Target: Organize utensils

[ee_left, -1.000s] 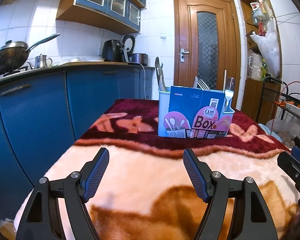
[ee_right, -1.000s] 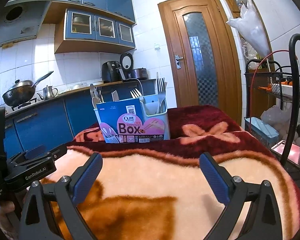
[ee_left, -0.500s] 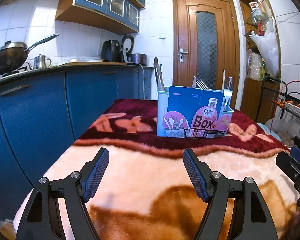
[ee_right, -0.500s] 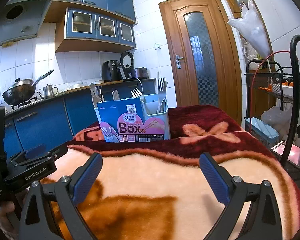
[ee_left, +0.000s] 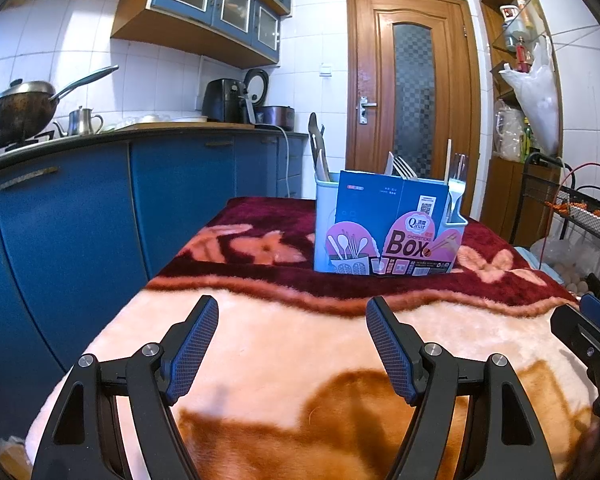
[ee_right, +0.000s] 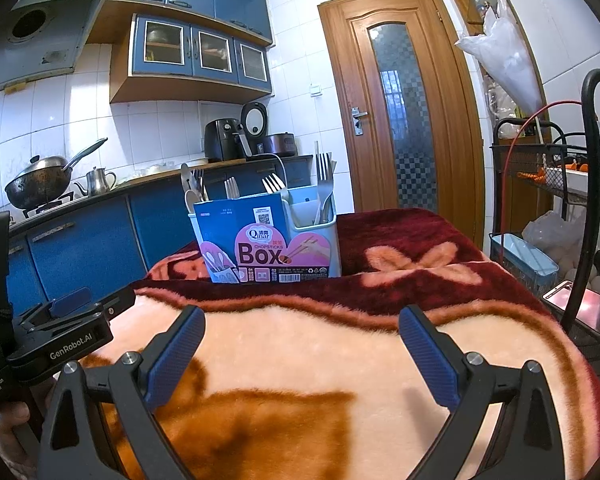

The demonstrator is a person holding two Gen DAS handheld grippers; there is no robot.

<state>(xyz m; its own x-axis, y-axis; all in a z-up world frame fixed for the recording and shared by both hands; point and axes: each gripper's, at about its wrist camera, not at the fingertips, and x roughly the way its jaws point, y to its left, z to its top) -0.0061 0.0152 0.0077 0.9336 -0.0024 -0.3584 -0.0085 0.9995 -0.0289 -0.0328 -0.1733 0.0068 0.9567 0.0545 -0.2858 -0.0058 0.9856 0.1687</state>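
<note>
The utensil box (ee_left: 388, 228) stands upright on the blanket-covered bench (ee_left: 284, 344), its forks (ee_right: 324, 184) and spoons already slotted. Well short of it, the left tool (ee_left: 292, 346) and right tool (ee_right: 300, 354) hover apart and empty. Sorting looks finished; next probably withdrawing.

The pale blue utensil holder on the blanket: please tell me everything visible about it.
The pale blue plastic utensil holder stands upright on the dark red part of the plush blanket. A blue and pink cardboard sleeve printed "Box" wraps its front. Metal forks and pale spoons stand in its compartments. No gripper touches it.
</note>
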